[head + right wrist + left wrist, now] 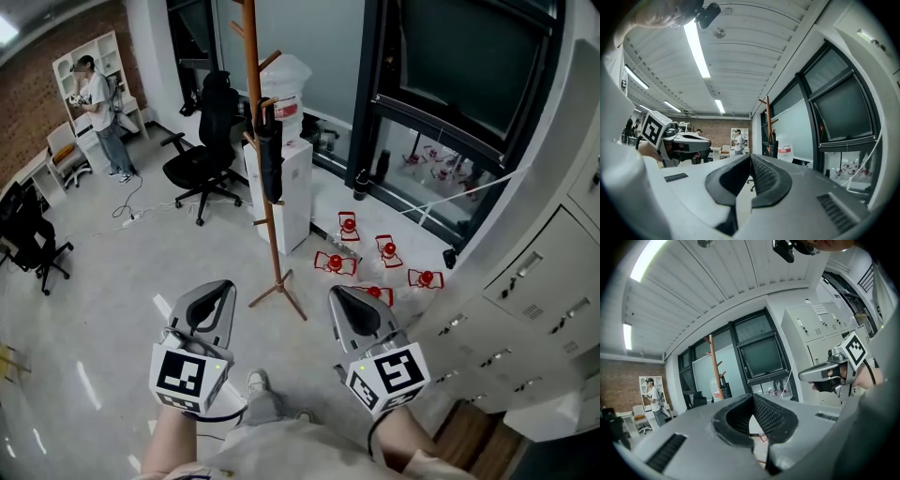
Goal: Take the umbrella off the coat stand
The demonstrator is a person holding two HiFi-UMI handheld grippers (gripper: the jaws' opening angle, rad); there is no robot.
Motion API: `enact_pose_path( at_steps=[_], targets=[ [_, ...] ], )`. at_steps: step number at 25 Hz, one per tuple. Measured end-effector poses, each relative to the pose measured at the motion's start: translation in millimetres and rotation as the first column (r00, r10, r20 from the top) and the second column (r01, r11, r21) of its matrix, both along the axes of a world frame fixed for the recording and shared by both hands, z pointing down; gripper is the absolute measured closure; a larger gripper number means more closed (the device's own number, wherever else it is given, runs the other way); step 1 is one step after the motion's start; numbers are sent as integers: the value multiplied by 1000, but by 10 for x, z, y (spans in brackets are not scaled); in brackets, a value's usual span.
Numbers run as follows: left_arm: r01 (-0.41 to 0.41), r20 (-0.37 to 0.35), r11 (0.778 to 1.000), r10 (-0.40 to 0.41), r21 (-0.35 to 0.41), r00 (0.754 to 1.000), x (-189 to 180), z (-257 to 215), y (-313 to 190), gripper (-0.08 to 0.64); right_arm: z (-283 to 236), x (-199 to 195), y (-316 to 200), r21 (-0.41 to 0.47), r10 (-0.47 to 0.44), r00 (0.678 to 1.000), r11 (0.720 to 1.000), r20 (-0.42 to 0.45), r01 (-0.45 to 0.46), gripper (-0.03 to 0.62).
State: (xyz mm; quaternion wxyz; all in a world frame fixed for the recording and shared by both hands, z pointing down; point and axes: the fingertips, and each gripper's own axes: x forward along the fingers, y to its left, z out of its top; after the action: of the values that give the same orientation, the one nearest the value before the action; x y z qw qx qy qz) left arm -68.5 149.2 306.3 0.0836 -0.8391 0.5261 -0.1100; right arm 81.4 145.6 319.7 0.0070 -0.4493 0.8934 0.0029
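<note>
While the umbrella [270,159] is still hung on the coat stand [254,84], nothing is done | left gripper [221,289] and right gripper [339,296] are clenched empty, held well short of it | approach, grasp and lift-off yet to be made

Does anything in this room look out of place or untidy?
Yes: several small red objects lie scattered on the grey floor near the wooden coat stand, below the dark window; what they are is unclear.
</note>
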Motion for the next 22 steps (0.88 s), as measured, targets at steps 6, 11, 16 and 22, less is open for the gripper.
enact_pose_path(
  at_steps=[6,11,16,22],
  targets=[
    [-13,-5,1000,13,-7,1000,-45,54,-233,551,29,-82,-211,-5,5,1000,1000,-2,-5,584],
    [-36,-14,999,35,-20,999,-147,94,-518,551,64,-208,-488,-14,17,1000,1000,-2,-17,584],
    [-62,-13,998,62,-22,998,-268,104,-868,551,72,-353,-816,-14,35,999,999,-5,-35,584],
    [-106,-7,994,106,-14,994,-402,75,-1401,551,84,-542,-1289,-17,62,998,998,-10,-62,584]
  ],
)
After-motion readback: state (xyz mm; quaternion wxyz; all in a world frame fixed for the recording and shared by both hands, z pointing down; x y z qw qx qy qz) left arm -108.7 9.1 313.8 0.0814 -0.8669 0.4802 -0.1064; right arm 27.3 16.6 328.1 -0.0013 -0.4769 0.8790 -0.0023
